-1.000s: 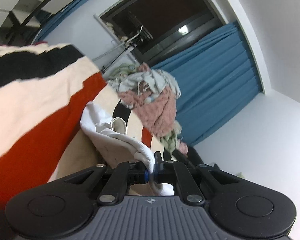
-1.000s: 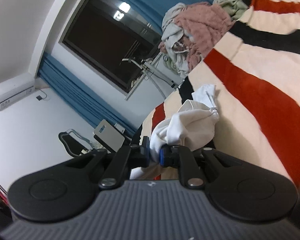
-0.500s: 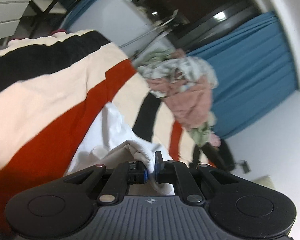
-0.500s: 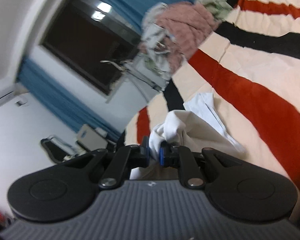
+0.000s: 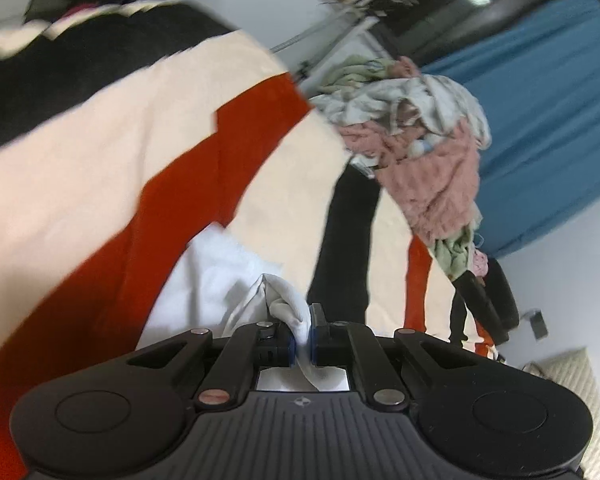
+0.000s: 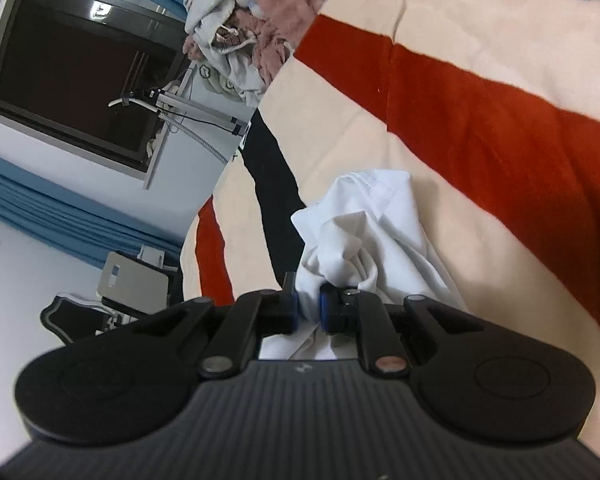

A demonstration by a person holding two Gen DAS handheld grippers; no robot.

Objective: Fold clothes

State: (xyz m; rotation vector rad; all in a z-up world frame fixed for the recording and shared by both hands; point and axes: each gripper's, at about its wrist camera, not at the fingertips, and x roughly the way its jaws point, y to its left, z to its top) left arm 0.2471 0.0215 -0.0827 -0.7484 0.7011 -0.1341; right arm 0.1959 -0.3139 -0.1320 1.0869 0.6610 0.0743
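Both our grippers are clamped on the white garment: the left gripper pinches one bunched fold, the right gripper another. It lies crumpled on the striped blanket, beside its black stripe, well short of the clothes pile at the blanket's far edge.

A crumpled white cotton garment lies on a striped cream, red and black blanket; behind it, at the blanket's far edge, sits a heap of pink and grey clothes, with blue curtains beyond
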